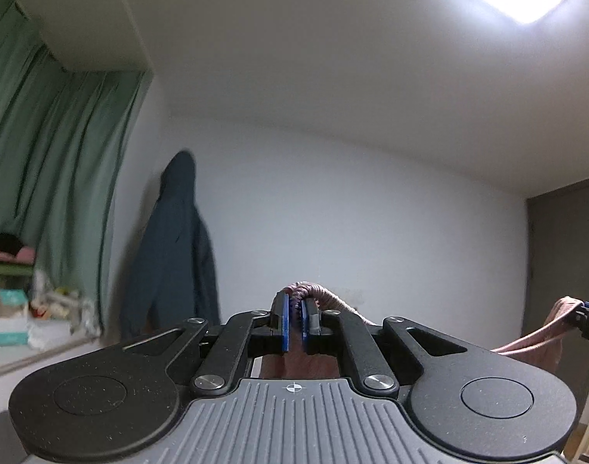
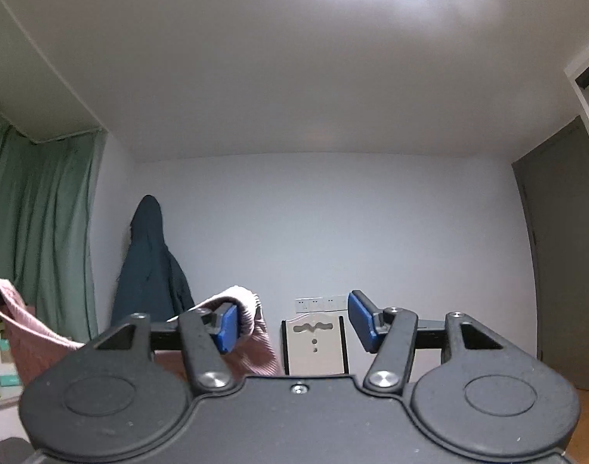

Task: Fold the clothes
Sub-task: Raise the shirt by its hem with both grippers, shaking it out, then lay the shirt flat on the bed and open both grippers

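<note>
Holding a pink ribbed knit garment (image 1: 325, 294) up in the air, a person works with two handheld grippers in a bedroom, both wrist cameras angled toward the far white wall (image 2: 333, 224) and ceiling rather than any folding surface. The left gripper (image 1: 293, 323) has its blue pads pressed nearly together on a bunched edge of the knit, which bulges above the fingertips and trails off to the right. The right gripper (image 2: 292, 321) stands with its jaws wide apart; the garment drapes over and around its left pad (image 2: 228, 326) only, resting there rather than being pinched, while the other pad is bare against the wall sockets (image 2: 319, 303) behind. In the right wrist view the cloth sags in a shallow sling toward the left edge of frame, where it rises again. That suggests the piece is being lifted by its top edge so gravity can straighten it before it is laid down. The fold itself appears not yet begun. With only one side clamped, the hooked end could slip off the open pad. A dark coat (image 2: 147, 266) hangs in the corner beside green curtains (image 1: 50, 162), and a grey door (image 2: 561, 263) stands at right.
</note>
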### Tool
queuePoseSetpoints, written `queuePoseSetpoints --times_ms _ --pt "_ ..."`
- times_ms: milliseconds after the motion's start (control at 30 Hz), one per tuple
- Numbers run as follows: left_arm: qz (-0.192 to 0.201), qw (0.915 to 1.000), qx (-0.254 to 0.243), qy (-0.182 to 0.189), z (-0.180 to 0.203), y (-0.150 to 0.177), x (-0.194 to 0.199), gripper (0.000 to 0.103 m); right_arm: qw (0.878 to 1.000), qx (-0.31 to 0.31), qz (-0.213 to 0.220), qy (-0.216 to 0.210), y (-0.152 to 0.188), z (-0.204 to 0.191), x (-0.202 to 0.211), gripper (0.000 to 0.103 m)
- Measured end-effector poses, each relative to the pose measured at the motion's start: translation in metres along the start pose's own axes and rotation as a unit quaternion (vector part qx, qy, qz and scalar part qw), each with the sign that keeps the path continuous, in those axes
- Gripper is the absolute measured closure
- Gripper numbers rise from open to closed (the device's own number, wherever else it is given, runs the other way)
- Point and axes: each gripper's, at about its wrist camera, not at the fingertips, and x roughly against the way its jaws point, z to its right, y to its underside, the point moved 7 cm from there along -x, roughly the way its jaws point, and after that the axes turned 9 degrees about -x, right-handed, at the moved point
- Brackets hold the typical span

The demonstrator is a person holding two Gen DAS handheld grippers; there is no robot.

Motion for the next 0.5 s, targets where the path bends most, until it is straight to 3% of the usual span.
queuePoseSetpoints --times_ms 133,267,333,400,500 --pt "-0.032 0.9991 -0.025 0.013 0.004 0.065 0.034 0.097 0.997 -0.005 -0.08 0.009 0.086 0.021 0.04 0.047" --pt "-0.133 0.9889 -0.063 0.022 0.016 0.187 0.075 0.097 0.979 -0.002 -0.202 0.041 0.217 0.049 0.085 0.049" --pt "-0.213 0.9744 -0.067 0.028 0.022 0.262 0.096 0.097 0.953 -0.032 -0.295 0.058 0.291 0.066 0.104 0.057" --pt "-0.298 0.9526 -0.056 0.029 0.025 0.333 0.113 0.097 0.918 -0.076 -0.382 0.077 0.357 0.083 0.122 0.064" --pt "-0.388 0.9203 -0.038 0.027 0.028 0.408 0.136 0.097 0.872 -0.128 -0.46 0.109 0.409 0.09 0.13 0.068"
